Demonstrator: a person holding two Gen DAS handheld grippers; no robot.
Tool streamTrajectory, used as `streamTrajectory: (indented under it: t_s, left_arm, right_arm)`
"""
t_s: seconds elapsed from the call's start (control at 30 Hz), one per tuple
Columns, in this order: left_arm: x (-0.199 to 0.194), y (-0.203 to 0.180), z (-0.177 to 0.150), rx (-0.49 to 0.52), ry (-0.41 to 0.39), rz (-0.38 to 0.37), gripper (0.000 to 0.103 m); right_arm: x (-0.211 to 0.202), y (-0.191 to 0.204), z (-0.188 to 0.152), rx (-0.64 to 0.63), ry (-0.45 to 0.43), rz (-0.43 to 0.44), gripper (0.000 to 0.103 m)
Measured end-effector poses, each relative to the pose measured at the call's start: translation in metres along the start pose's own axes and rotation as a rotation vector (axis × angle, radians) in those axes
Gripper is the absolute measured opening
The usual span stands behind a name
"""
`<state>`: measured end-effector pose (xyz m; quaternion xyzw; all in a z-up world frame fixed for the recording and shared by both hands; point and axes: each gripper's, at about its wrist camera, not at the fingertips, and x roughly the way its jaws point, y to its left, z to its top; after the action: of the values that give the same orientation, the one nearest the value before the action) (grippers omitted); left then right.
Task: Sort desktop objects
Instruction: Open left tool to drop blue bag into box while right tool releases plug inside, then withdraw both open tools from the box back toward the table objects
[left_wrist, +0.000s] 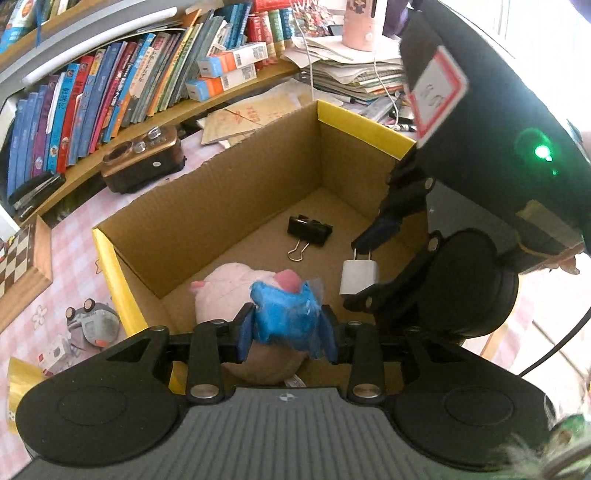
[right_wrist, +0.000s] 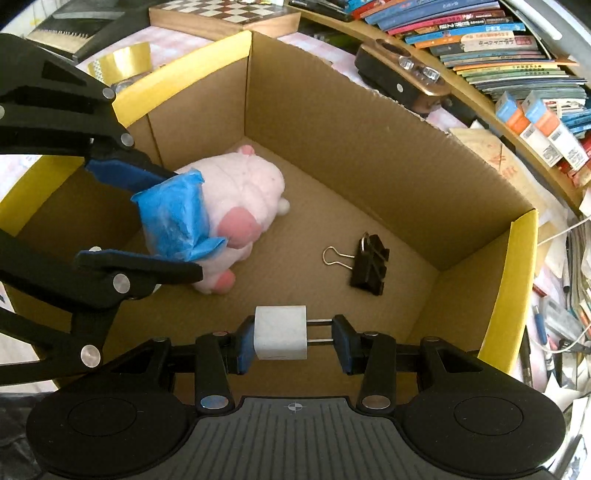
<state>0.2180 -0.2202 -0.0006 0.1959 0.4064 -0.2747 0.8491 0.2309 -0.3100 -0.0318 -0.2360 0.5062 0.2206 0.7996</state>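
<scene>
Your right claw (right_wrist: 293, 338) pinches the white charger (right_wrist: 280, 332) end to end, one pad on its prongs; that thin hold could let it twist free. Your left claw (left_wrist: 286, 323) squeezes a blue packet (left_wrist: 286, 314) above the pink plush (right_wrist: 243, 192) inside the cardboard box (right_wrist: 369, 155), near the binder clip (right_wrist: 369, 266).

Far beyond your left fingers (left_wrist: 245, 332), a row of books (left_wrist: 92, 99) stood on a wooden shelf (left_wrist: 184, 110), with two orange-and-white cartons (left_wrist: 229, 70) lying in front of them. Ahead and left of those fingers, a brown radio (left_wrist: 142, 162) sat on the pink checked cloth (left_wrist: 74, 236). A chessboard (left_wrist: 20, 258) lay well off to their left. Ahead and right, a pink cup (left_wrist: 360, 27) topped a stack of papers (left_wrist: 351, 74). Beyond your right fingers (right_wrist: 243, 347), to the left, stood a roll of yellow tape (right_wrist: 122, 61).
</scene>
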Motion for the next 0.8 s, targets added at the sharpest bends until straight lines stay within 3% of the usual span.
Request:
streamTrajectory:
  t_s: [0.13, 0.37, 0.6, 0.8]
  left_arm:
    - [-0.006, 0.005, -0.003, -0.036, -0.016, 0.046, 0.056]
    - [-0.042, 0.012, -0.013, -0.105, -0.137, 0.070, 0.085]
    - [-0.082, -0.003, -0.025, -0.126, -0.275, 0.133, 0.101]
    - [-0.111, -0.020, -0.036, -0.141, -0.371, 0.176, 0.103]
  right_arm:
    - [-0.007, -0.001, 0.000, 0.013, -0.048, -0.024, 0.052]
    - [-0.050, -0.006, -0.015, 0.138, -0.213, -0.022, 0.069]
    - [-0.096, -0.005, -0.037, 0.232, -0.373, -0.097, 0.083]
    - [-0.119, 0.001, -0.056, 0.284, -0.471, -0.180, 0.089]
